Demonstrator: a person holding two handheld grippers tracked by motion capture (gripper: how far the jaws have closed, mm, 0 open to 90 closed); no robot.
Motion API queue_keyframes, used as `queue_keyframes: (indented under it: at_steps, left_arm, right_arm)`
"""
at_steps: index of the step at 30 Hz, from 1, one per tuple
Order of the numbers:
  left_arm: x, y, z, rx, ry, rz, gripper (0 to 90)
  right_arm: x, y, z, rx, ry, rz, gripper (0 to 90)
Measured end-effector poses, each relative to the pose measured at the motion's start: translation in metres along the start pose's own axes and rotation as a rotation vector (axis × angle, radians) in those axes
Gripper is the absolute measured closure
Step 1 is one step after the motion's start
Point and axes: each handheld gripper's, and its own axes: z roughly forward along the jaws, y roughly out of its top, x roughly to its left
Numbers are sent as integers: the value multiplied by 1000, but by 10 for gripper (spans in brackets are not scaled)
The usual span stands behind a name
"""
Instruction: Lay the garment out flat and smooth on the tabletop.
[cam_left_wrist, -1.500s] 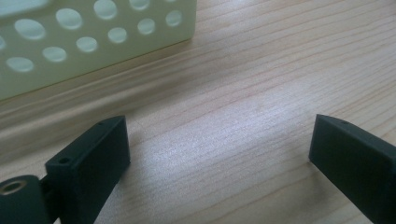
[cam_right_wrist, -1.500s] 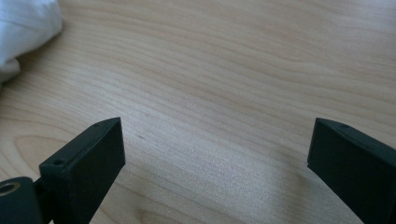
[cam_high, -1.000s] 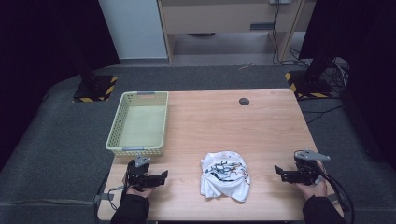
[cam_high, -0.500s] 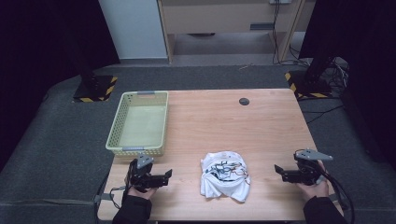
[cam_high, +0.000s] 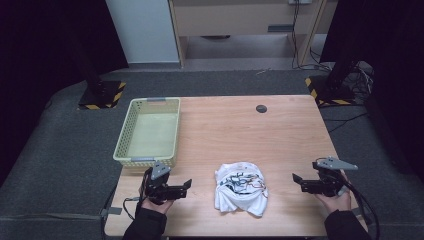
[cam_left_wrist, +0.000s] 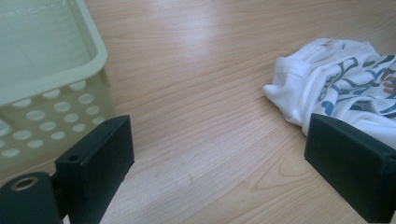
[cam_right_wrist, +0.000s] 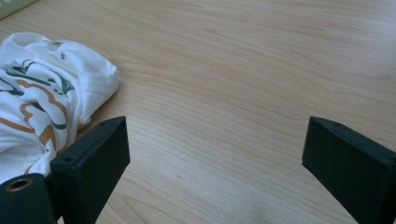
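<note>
a pale green basket (cam_high: 150, 131) sits on the far left of the wooden table (cam_high: 280, 130). just near of it, the left gripper (cam_high: 186, 186) rests at the near left edge, its 2 jaws wide apart and pointing right. a crumpled white printed shirt (cam_high: 241, 187) lies near-centre between both grippers. the right gripper (cam_high: 297, 181) sits near right, jaws wide apart, nothing between them.

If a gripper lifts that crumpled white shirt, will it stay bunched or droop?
The printed white T-shirt lies in soft folds on the table, so it will probably droop and unfold. It looks thin and light. A push would likely bunch it up, not slide it whole.
</note>
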Motion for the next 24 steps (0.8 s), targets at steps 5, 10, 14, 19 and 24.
queue_keyframes:
  at_steps: [5, 10, 14, 19, 24]
  left_arm:
    - [-4, 3, 3, -4, -23, 2, 81]
    - [-8, 8, 6, -10, -38, 14, 82]
    - [-10, 12, 8, -25, -52, 7, 83]
    - [-10, 15, 11, -33, -63, 1, 84]
    - [-12, 18, 17, -34, -72, 10, 86]
  right_arm:
    - [0, 3, 0, -10, 10, 13, 79]
    - [2, 8, -2, -28, 14, 17, 90]
    - [5, 10, 0, -26, 23, 9, 91]
    - [8, 12, 3, -20, 41, 4, 94]
    - [10, 14, 6, -17, 52, 4, 98]
